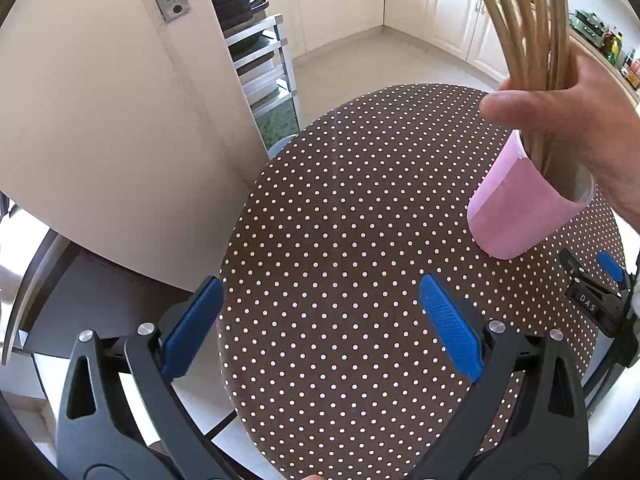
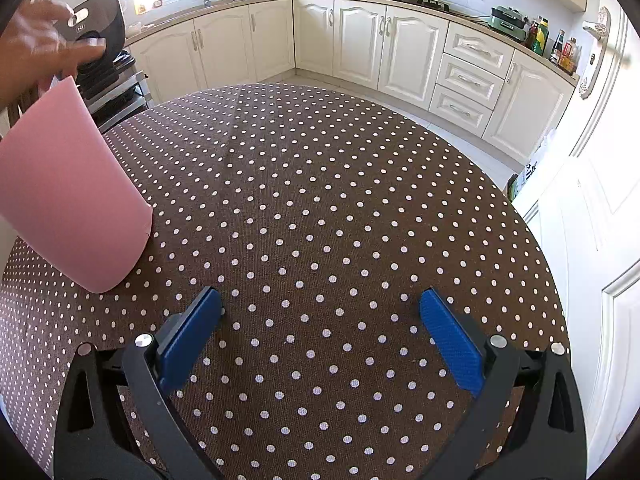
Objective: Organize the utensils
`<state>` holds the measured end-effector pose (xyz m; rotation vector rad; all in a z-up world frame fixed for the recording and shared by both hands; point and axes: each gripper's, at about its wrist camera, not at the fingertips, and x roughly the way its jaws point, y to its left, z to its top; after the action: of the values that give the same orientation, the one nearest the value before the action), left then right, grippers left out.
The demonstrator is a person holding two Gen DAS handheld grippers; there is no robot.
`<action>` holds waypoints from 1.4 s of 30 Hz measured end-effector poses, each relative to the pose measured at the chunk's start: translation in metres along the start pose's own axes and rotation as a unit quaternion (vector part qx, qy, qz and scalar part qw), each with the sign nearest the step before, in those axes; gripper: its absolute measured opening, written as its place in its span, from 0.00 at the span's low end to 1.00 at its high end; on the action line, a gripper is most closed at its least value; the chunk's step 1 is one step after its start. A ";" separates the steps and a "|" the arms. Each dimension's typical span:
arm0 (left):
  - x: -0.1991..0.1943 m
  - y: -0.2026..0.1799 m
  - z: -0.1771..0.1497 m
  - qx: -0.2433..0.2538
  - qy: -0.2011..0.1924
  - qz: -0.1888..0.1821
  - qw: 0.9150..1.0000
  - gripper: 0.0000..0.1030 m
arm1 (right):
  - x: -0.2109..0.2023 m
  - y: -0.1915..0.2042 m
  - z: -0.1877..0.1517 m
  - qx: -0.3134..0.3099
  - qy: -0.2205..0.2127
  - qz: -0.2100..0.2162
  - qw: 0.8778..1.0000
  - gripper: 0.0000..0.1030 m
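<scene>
Left gripper [image 1: 322, 324] wide open, empty, over the table [image 1: 340, 208] edge. Right gripper [image 2: 320, 334] wide open, empty, above the dotted cloth. Pink cup [image 1: 516, 208] tilted, base on the table, chopsticks [image 1: 528, 24] inside, gripped by a bare hand [image 1: 580, 120].

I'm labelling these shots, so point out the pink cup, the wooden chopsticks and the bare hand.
Pink cup [image 2: 76, 204], right wrist view, outer wall.
Wooden chopsticks [image 1: 520, 20], left wrist view, shafts.
Bare hand [image 1: 580, 120], left wrist view, palm.
</scene>
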<state>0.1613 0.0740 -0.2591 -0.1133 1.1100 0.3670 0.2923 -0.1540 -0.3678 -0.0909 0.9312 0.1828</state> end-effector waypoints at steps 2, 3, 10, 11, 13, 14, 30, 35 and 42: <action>0.001 0.002 -0.001 -0.003 0.001 -0.001 1.000 0.94 | 0.000 0.000 0.000 0.000 0.000 0.000 1.000 0.94; 0.000 0.002 -0.001 -0.003 0.001 -0.001 1.000 0.94 | 0.000 0.000 0.000 0.000 0.000 0.000 1.000 0.94; -0.002 0.004 -0.002 -0.004 -0.003 -0.005 1.000 0.94 | 0.000 0.001 0.000 0.000 0.000 0.000 1.000 0.94; -0.003 0.004 -0.002 -0.003 -0.004 -0.007 1.000 0.94 | 0.000 0.000 0.000 0.000 0.000 0.000 1.000 0.94; -0.006 0.004 -0.002 -0.001 -0.007 -0.008 1.000 0.94 | 0.000 0.000 -0.001 0.000 0.000 0.000 1.000 0.94; -0.007 0.004 -0.002 -0.001 -0.008 -0.009 1.000 0.94 | 0.000 0.000 0.000 0.000 0.000 0.000 1.000 0.94; -0.019 0.015 -0.005 0.007 -0.021 -0.018 1.000 0.94 | 0.000 0.000 -0.001 0.000 0.000 0.000 1.000 0.94; -0.021 0.019 -0.007 0.007 -0.022 -0.018 1.000 0.94 | 0.000 0.000 -0.001 0.000 0.000 0.000 1.000 0.94; -0.015 0.020 -0.010 0.007 -0.015 -0.020 1.000 0.94 | 0.000 0.000 -0.001 0.000 0.000 0.000 1.000 0.94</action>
<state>0.1400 0.0865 -0.2489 -0.1172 1.0790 0.3242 0.2915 -0.1547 -0.3682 -0.0908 0.9309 0.1828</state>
